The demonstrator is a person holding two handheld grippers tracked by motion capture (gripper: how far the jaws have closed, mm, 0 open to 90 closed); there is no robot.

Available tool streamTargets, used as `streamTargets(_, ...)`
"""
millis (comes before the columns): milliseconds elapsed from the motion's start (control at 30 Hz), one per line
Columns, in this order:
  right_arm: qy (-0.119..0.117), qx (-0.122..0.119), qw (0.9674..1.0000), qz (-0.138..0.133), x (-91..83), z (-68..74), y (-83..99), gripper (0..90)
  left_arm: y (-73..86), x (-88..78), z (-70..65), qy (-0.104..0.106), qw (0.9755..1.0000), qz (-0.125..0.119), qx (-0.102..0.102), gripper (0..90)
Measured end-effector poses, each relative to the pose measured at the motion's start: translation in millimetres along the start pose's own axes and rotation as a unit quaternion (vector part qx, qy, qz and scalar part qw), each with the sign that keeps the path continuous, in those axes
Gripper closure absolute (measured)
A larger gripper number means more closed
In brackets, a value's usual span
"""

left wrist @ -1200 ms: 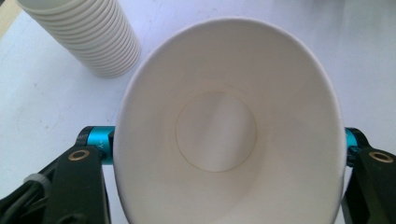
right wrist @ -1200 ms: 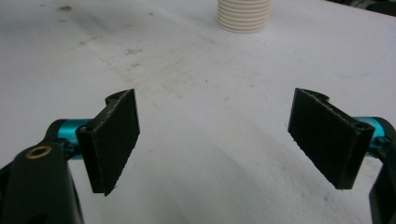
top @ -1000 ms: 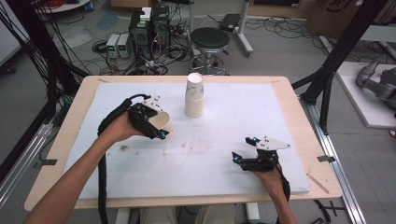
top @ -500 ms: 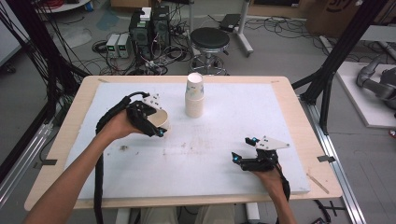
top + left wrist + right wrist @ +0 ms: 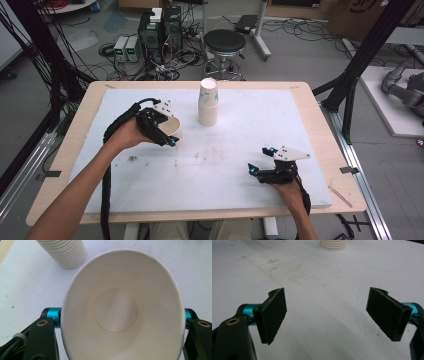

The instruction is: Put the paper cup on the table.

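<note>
Left gripper view: paper cup hides both pads, its near rim cut by the bottom edge; cup stack cropped at top.

The paper cup looks matt and smooth inside. The white table cover is matt, faintly stained. The table edge is pale wood.

White foam board (faintly stained at centre) covering a wooden table. Top centre: black round stool. Upper left: electronic boxes amid tangled floor cables. Lower right: tape strip on the table edge.
</note>
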State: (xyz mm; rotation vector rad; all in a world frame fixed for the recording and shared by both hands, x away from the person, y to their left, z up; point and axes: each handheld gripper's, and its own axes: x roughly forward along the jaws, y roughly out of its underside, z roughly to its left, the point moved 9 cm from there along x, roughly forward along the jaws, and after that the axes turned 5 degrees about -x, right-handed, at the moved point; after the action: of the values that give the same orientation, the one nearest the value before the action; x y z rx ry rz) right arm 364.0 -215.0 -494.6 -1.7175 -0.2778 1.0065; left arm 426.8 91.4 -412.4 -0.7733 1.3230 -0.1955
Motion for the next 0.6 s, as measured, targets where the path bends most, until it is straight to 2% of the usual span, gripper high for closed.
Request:
streamTargets(267, -0.004, -0.004, 1.0000, 0.005, 0.8, 1.7, 0.5, 17.2, -0.7, 11.9, 0.8, 0.003, 0.9999, 0.013, 0.001, 31.1)
streamTargets(467, -0.007, -0.002, 1.0000, 0.004, 0.7, 1.3, 0.4, 17.2, 3.1, 21.8, -0.3, 0.008, 0.9991, 0.040, 0.010, 31.0)
streamTargets(600, -0.007, -0.001, 1.0000, 0.006, 0.9, 1.6, 0.8, 17.2, 7.8, 27.4, 1.1, 0.007, 0.9984, 0.056, 0.005, 31.0)
